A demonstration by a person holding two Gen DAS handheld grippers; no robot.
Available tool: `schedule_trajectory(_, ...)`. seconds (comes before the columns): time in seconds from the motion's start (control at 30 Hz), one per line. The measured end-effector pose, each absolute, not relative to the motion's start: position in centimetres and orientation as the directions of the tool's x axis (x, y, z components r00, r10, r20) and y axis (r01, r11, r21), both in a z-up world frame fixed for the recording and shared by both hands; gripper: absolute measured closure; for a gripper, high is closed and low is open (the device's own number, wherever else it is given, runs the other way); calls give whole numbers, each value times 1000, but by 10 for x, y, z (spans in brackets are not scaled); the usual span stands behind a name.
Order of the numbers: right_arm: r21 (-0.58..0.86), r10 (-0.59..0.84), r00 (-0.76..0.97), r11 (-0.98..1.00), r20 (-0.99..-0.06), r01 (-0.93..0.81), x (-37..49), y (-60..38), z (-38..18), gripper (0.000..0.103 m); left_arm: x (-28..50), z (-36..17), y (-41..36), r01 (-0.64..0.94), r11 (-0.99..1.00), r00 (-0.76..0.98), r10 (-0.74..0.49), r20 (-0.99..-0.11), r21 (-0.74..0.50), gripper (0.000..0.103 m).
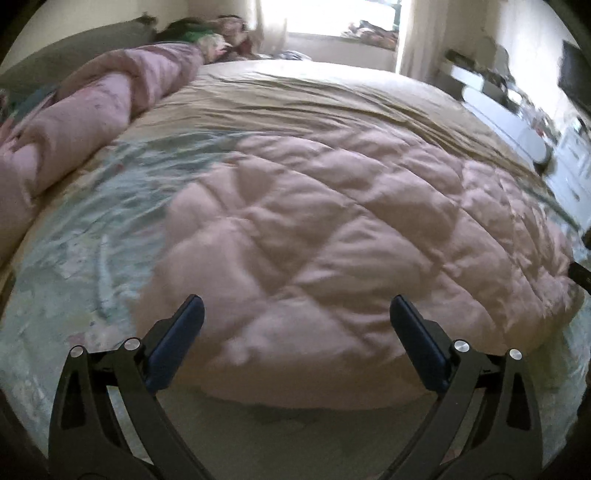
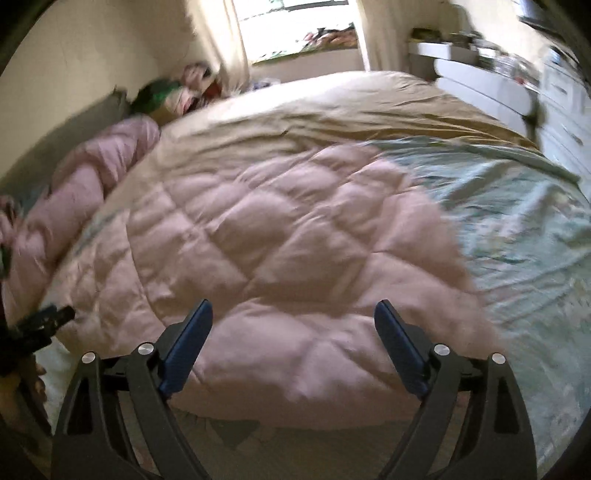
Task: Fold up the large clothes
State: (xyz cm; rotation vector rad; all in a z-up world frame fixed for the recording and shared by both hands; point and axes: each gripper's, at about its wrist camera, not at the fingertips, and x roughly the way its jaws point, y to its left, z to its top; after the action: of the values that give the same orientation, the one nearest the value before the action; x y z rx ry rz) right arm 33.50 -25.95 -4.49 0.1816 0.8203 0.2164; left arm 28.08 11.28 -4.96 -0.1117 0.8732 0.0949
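A pink quilted comforter (image 1: 332, 229) lies folded on the bed, its rounded near edge just beyond my fingertips. In the right wrist view the same comforter (image 2: 280, 243) fills the middle. My left gripper (image 1: 295, 306) is open above the near fold, with nothing between its blue pads. My right gripper (image 2: 293, 310) is open too, over the same near edge, and holds nothing. At the left edge of the right wrist view the left gripper's black tip (image 2: 48, 321) shows beside the quilt.
A pale green floral sheet (image 1: 92, 221) (image 2: 517, 229) lies under the quilt on a tan bedspread (image 1: 295, 96). A second pink quilt roll (image 1: 74, 122) lies along the left side. White drawers (image 2: 491, 85) stand at the right, a bright window (image 1: 332, 14) behind.
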Motion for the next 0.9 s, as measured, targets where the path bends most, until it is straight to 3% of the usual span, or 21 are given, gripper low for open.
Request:
schedule_trajectory(0.33, 295, 180, 716, 955, -675, 38, 288, -346, -33, 13, 248, -33, 177, -262, 962, 656, 116, -746, -81, 8)
schedule_trajectory(0.4, 293, 169, 718, 955, -676, 51, 283, -356, -34, 5, 241, -34, 184, -273, 959, 650, 125, -750, -77, 8)
schedule_trajectory(0.47, 310, 165, 717, 948, -677, 74, 276, -367, -37, 4, 234, -36, 192, -281, 956, 643, 121, -756, -85, 8)
schedule_trajectory(0.9, 401, 226, 672, 909, -705, 115, 260, -390, -66, 4, 205, -70, 205, -287, 956, 570, 120, -813, -60, 8)
